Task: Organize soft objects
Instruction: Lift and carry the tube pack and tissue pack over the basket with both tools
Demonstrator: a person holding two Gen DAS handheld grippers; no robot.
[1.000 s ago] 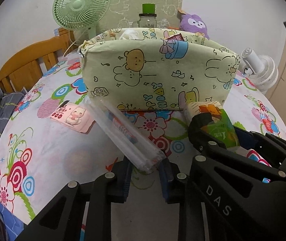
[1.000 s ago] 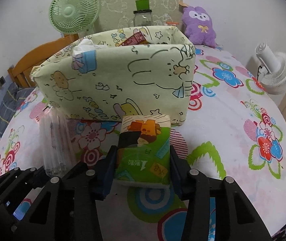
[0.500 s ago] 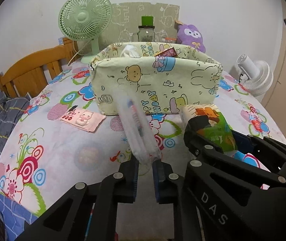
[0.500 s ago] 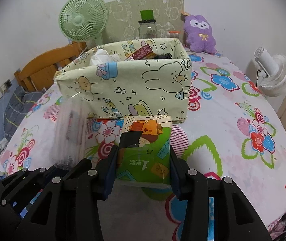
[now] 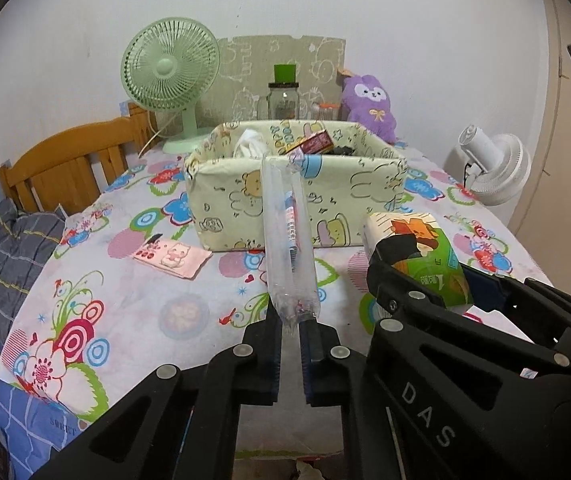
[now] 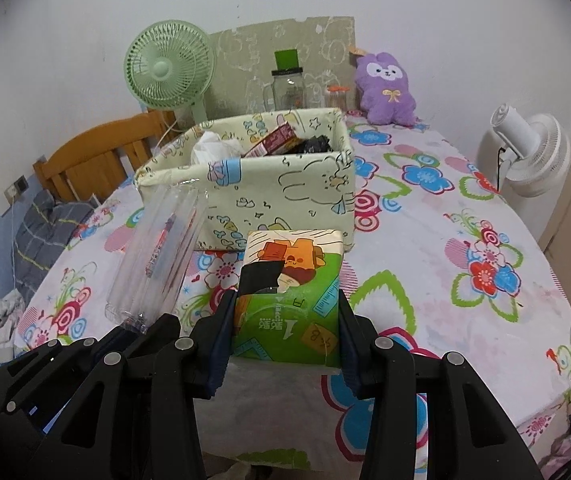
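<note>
Tissue pack and clear plastic sleeve are both held off the flowered tablecloth, in front of the cloth storage box. From the left wrist camera, the left gripper is clenched on the near end of the sleeve, which stands up and leans away toward the box, with a coloured pen-like item inside; the jaws have just been closing on it. To the right, the right gripper clasps the green and orange tissue pack. A pink packet lies flat on the cloth left of the box. Behind stand a green fan, a glass jar and a purple plush toy; a white fan sits at the right.

From the right wrist camera, the right gripper grips the tissue pack by its two long sides, pads pressing in. The sleeve tilts up at the left, held by the left gripper. The box holds white crumpled material, a red packet and something dark.
</note>
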